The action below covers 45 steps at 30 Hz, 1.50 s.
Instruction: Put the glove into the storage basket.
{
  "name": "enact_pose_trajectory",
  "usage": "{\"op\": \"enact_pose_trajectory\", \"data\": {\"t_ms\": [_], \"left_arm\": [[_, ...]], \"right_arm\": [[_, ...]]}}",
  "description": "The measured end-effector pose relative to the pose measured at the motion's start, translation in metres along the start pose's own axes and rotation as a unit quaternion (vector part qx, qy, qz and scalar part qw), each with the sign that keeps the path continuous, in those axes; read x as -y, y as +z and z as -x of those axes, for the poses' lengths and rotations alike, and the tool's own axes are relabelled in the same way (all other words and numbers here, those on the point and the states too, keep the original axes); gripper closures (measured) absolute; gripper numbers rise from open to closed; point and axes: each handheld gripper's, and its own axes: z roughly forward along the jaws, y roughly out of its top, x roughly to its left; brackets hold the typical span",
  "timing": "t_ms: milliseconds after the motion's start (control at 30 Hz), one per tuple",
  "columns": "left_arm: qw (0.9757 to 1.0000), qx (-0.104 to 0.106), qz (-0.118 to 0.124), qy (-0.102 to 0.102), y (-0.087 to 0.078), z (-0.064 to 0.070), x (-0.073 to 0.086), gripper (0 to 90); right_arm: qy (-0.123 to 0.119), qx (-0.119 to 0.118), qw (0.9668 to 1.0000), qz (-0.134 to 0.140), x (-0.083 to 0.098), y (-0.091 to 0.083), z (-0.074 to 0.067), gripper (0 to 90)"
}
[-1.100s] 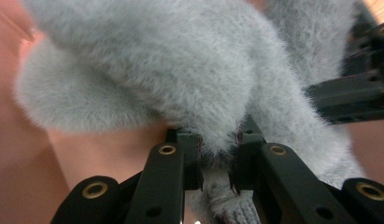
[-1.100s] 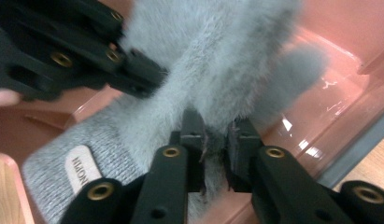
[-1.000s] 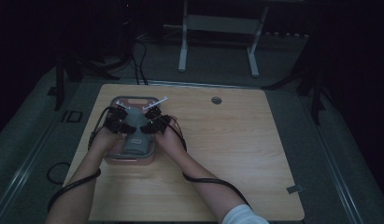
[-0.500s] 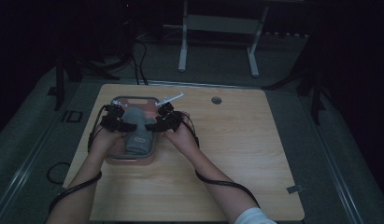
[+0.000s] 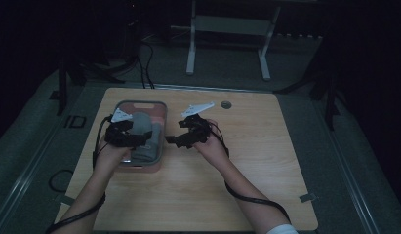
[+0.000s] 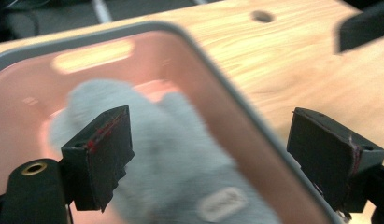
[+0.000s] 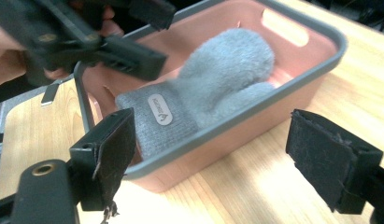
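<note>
Wooden table [image 5: 247,185]; grey mitten [image 7: 213,88] in pink tray [image 7: 292,98]; both tools gaping.

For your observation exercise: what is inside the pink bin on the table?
A grey knitted mitten with a small label lies inside the bin. Whatever is beneath the mitten is covered.

Grey fuzzy mitten [image 7: 213,88], oval cuff label up, lying flat inside pink grey-rimmed bin [image 7: 320,70].
</note>
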Motion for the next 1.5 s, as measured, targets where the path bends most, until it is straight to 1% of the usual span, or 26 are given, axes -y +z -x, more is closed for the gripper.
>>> {"op": "enact_pose_trajectory", "data": {"t_ms": [67, 133, 200, 267, 333, 400, 433, 467, 533, 600, 633, 667, 733, 833, 933, 1000, 1033, 1100, 1133, 1167, 1200, 1233, 1267, 1333, 1467, 1500], "left_arm": [[0.9998, 0.008, 0.008, 0.015, -0.004, 0.012, 0.000, 14.9], [0.9993, 0.016, 0.016, 0.030, -0.007, 0.023, 0.001, 14.9], [0.9985, 0.029, 0.026, 0.039, -0.009, 0.037, 0.001, 14.9], [0.9979, 0.035, 0.028, 0.046, -0.009, 0.045, 0.002, 14.9], [0.9968, 0.046, 0.033, 0.057, -0.008, 0.055, 0.002, 14.9], [0.9955, 0.054, 0.036, 0.069, -0.007, 0.064, 0.002, 14.9], [0.9951, 0.058, 0.037, 0.072, -0.006, 0.069, 0.002, 14.9], [0.9943, 0.064, 0.039, 0.076, -0.005, 0.073, 0.002, 14.9], [0.9927, 0.077, 0.045, 0.081, -0.003, 0.081, 0.004, 14.9], [0.9909, 0.089, 0.044, 0.091, 0.002, 0.091, 0.006, 14.9], [0.9909, 0.089, 0.044, 0.091, 0.002, 0.091, 0.006, 14.9], [0.9896, 0.093, 0.046, 0.100, 0.004, 0.096, 0.007, 14.9], [0.9879, 0.108, 0.045, 0.102, 0.010, 0.103, 0.010, 15.0], [0.9864, 0.111, 0.041, 0.114, 0.017, 0.111, 0.013, 14.9], [0.9859, 0.120, 0.035, 0.111, 0.024, 0.116, 0.017, 15.0], [0.9857, 0.121, 0.036, 0.112, 0.026, 0.118, 0.018, 15.0], [0.9846, 0.128, 0.033, 0.114, 0.032, 0.123, 0.022, 15.0], [0.9842, 0.131, 0.033, 0.114, 0.034, 0.124, 0.023, 15.0], [0.9820, 0.148, 0.025, 0.115, 0.040, 0.127, 0.027, 15.0], [0.9820, 0.148, 0.025, 0.115, 0.040, 0.127, 0.027, 15.0], [0.9798, 0.162, 0.018, 0.116, 0.045, 0.129, 0.030, 15.0], [0.9788, 0.166, 0.019, 0.119, 0.047, 0.131, 0.032, 15.0], [0.9777, 0.169, 0.014, 0.124, 0.050, 0.133, 0.035, 15.0], [0.9765, 0.176, 0.013, 0.124, 0.055, 0.136, 0.040, 15.0], [0.9738, 0.187, -0.001, 0.130, 0.064, 0.144, 0.052, 14.9], [0.9735, 0.188, -0.001, 0.130, 0.066, 0.145, 0.054, 14.9]], "right_arm": [[-0.004, 0.001, 1.0000, 0.003, 0.002, -0.004, 0.000, 16.1], [-0.016, 0.002, 0.9999, 0.005, 0.006, -0.010, 0.000, 16.1], [-0.027, 0.009, 0.9996, 0.003, 0.011, -0.015, 0.000, 16.1], [-0.037, 0.010, 0.9993, -0.001, 0.017, -0.021, 0.000, 16.1], [-0.045, 0.014, 0.9989, -0.002, 0.022, -0.025, 0.000, 16.1], [-0.050, 0.010, 0.9987, -0.001, 0.027, -0.031, 0.000, 16.1], [-0.053, 0.015, 0.9985, -0.004, 0.033, -0.037, 0.001, 16.1], [-0.053, 0.015, 0.9985, -0.004, 0.033, -0.037, 0.001, 16.1], [-0.054, 0.017, 0.9984, -0.001, 0.040, -0.043, 0.004, 16.2], [-0.053, 0.021, 0.9984, -0.004, 0.048, -0.049, 0.007, 16.2], [-0.053, 0.021, 0.9984, -0.004, 0.048, -0.049, 0.007, 16.2], [-0.053, 0.023, 0.9983, -0.006, 0.054, -0.054, 0.010, 16.2], [-0.048, 0.028, 0.9984, -0.013, 0.070, -0.063, 0.016, 16.2], [-0.046, 0.032, 0.9982, -0.022, 0.084, -0.071, 0.020, 16.2], [-0.046, 0.035, 0.9980, -0.028, 0.097, -0.078, 0.024, 16.2], [-0.043, 0.035, 0.9980, -0.029, 0.100, -0.080, 0.025, 16.2], [-0.035, 0.037, 0.9983, -0.028, 0.109, -0.085, 0.028, 16.2], [-0.030, 0.039, 0.9984, -0.029, 0.113, -0.087, 0.030, 16.2], [-0.022, 0.043, 0.9984, -0.030, 0.122, -0.090, 0.033, 16.3], [-0.022, 0.043, 0.9984, -0.030, 0.122, -0.090, 0.033, 16.3], [-0.020, 0.044, 0.9984, -0.031, 0.124, -0.091, 0.034, 16.3], [-0.015, 0.043, 0.9985, -0.031, 0.130, -0.093, 0.036, 16.3], [-0.012, 0.044, 0.9985, -0.032, 0.133, -0.094, 0.037, 16.3], [-0.006, 0.044, 0.9984, -0.036, 0.141, -0.096, 0.038, 16.3], [0.000, 0.042, 0.9983, -0.041, 0.157, -0.101, 0.041, 16.2], [0.008, 0.042, 0.9982, -0.041, 0.162, -0.103, 0.042, 16.3]]}}
